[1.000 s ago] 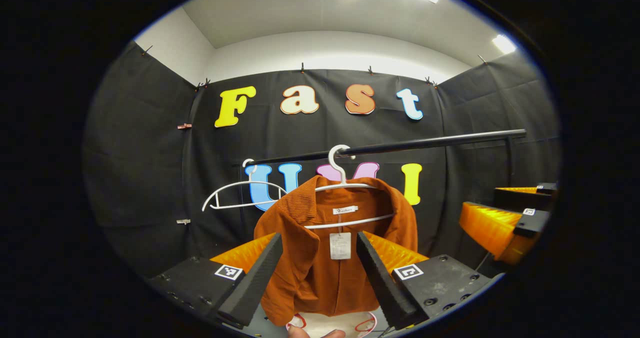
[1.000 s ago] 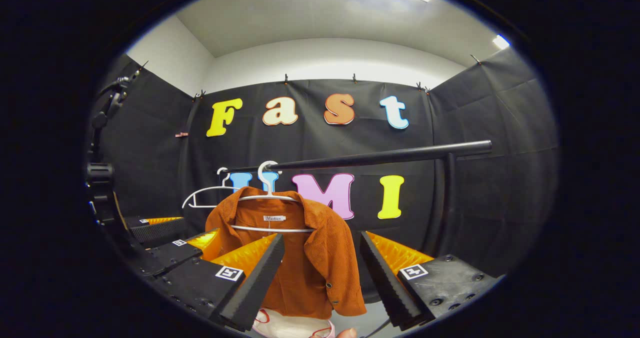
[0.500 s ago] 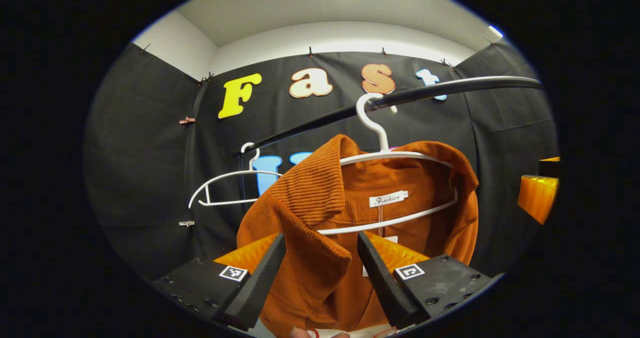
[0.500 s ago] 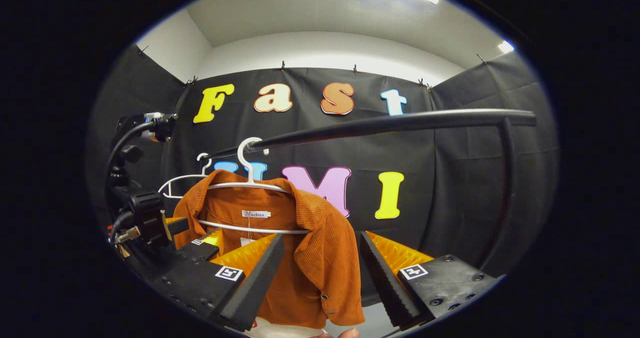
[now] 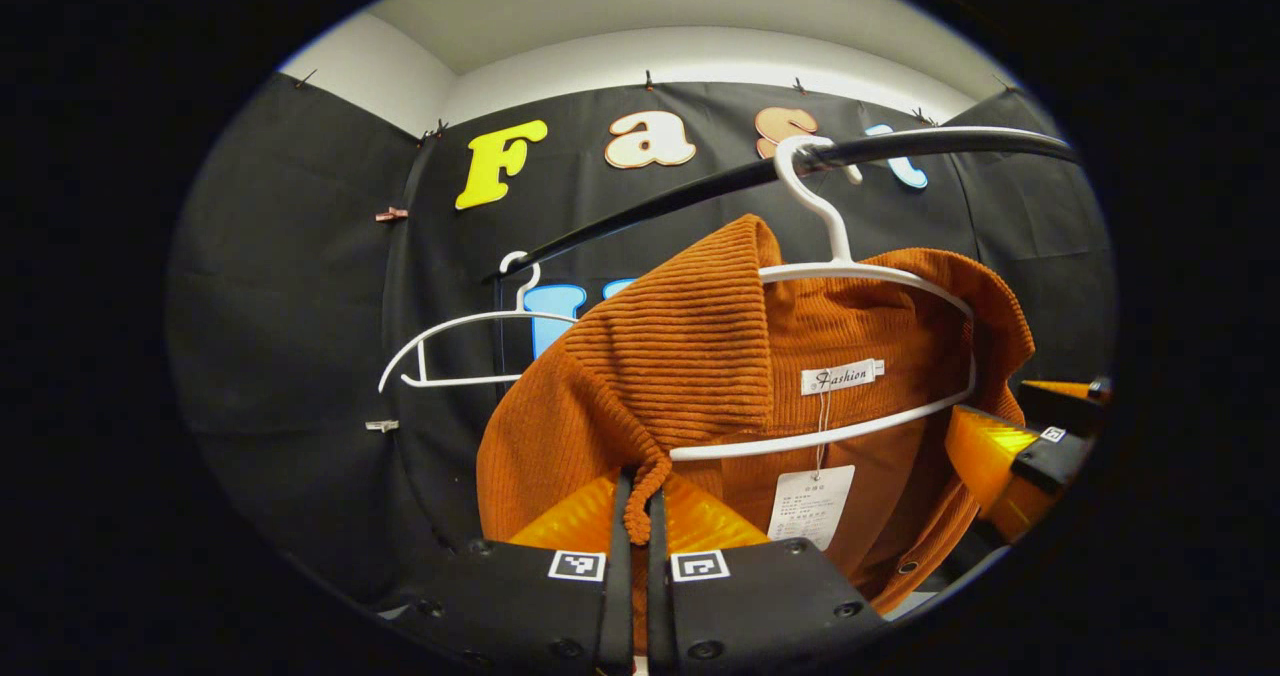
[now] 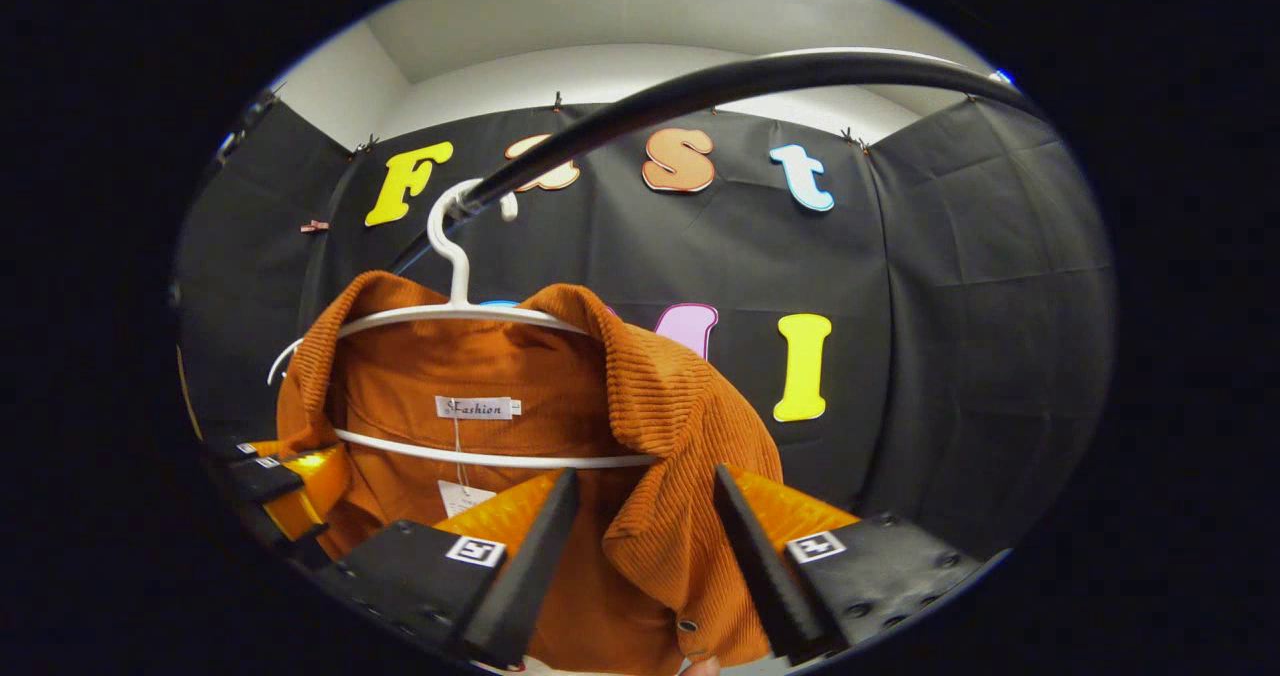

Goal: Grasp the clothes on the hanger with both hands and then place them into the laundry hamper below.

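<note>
Item 1, empty white hanger (image 5: 455,341): hanging on the black rail (image 5: 900,146), left of the garment, apart from it. Risk: it is sitting near enough to swing or tangle if the garment is dragged sideways along the rail.

Item 2, left claw (image 5: 635,516): its fingers are pressing together on the tip of the left collar flap of the orange corduroy jacket (image 5: 680,356). Risk: the bite is taking in only a small bunch of cloth at the flap's point, so a hard pull is likely to slip it free.

Item 3, orange corduroy jacket: hanging on the white clothes hanger (image 5: 850,276), whose hook is sitting over the rail; a paper tag (image 5: 812,504) is dangling inside the neck. Risk: the hanger's bar is running inside the shoulders, so a straight downward tug is likely to catch on it and bring hanger and rail-hook along, or twist the jacket.

Item 4, right claw (image 6: 640,546): standing wide, its fingers are straddling the jacket's right collar flap (image 6: 660,426) without pressing on it. Risk: if only one side is held when lifting begins, the jacket is likely to slide off lopsided and miss the hamper.

Item 5, laundry hamper: lying below, not catalogued here.
</note>
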A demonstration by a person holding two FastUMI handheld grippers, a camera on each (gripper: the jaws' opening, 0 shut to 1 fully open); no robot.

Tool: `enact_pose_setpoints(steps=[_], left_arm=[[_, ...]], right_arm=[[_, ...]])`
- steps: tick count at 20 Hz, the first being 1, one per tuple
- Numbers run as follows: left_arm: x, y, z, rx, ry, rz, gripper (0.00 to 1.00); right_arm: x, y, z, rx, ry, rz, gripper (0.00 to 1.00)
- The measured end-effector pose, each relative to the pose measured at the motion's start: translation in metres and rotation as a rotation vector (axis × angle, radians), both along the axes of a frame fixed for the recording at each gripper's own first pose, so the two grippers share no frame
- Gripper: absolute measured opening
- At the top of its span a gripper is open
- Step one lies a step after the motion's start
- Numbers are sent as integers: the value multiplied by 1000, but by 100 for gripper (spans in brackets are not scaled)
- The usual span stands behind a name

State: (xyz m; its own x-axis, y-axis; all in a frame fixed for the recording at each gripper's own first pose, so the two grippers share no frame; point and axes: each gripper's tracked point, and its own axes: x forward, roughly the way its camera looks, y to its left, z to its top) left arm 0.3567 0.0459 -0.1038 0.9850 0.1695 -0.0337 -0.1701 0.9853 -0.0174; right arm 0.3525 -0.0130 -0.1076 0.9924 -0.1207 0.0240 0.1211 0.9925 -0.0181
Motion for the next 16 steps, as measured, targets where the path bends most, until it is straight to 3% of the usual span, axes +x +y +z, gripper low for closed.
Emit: enact_pose_setpoints(steps=[4, 5, 8, 10, 12, 16], left_arm=[[-1, 5, -3, 25, 11, -29, 8], [-1, 3, -4, 25, 11, -41, 7], [-2, 4, -2, 21, 4, -56, 6], [-2, 5, -2, 19, 4, -54, 6], [-1, 6, -2, 18, 14, -52, 5], [-2, -1, -1, -1, 77, -124, 5]], right_arm=[[17, 5, -25, 101, 77, 37, 24], [18, 6, -26, 142, 93, 53, 14], [23, 5, -26, 210, 100, 80, 5], [18, 8, -26, 262, 117, 109, 8], [13, 10, -27, 330, 149, 147, 5], [8, 4, -28, 394, 224, 214, 4]])
